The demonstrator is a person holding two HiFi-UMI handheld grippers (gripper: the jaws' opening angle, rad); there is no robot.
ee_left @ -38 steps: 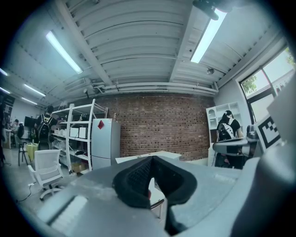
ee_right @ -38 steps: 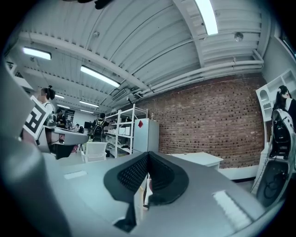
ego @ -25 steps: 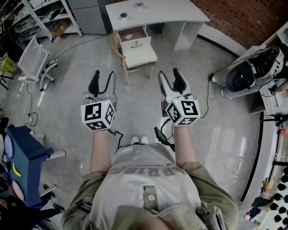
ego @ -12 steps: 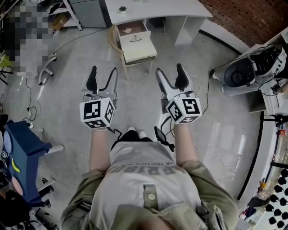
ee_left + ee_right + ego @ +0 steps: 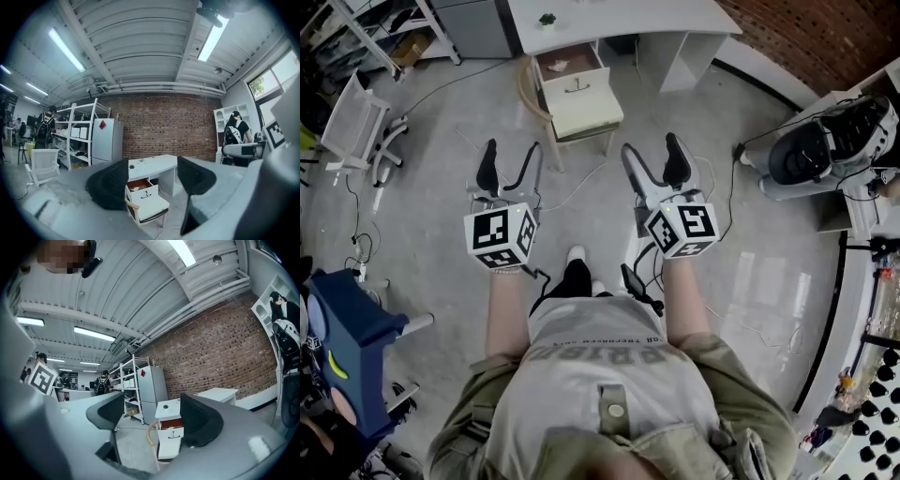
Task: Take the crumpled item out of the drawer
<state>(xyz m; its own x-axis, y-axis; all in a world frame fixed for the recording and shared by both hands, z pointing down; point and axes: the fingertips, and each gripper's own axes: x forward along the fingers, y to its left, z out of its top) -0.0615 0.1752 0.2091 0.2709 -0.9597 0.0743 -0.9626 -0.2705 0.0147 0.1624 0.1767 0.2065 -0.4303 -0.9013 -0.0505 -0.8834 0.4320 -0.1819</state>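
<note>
Left tool (image 5: 510, 155), right tool (image 5: 651, 148), just opening, empty; chair (image 5: 591, 120) before open drawer (image 5: 574, 86).

Bare floor (image 5: 591, 220) lies ahead; a chair (image 5: 586, 120) stands before the open drawer (image 5: 567, 64).

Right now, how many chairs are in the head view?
2: a white office chair at the far left, and a wooden chair with a pale seat before the open drawer. Others may be hidden.

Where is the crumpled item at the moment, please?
Head view, top centre: the crumpled item lies in the open drawer under the white desk, behind the chair.
</note>
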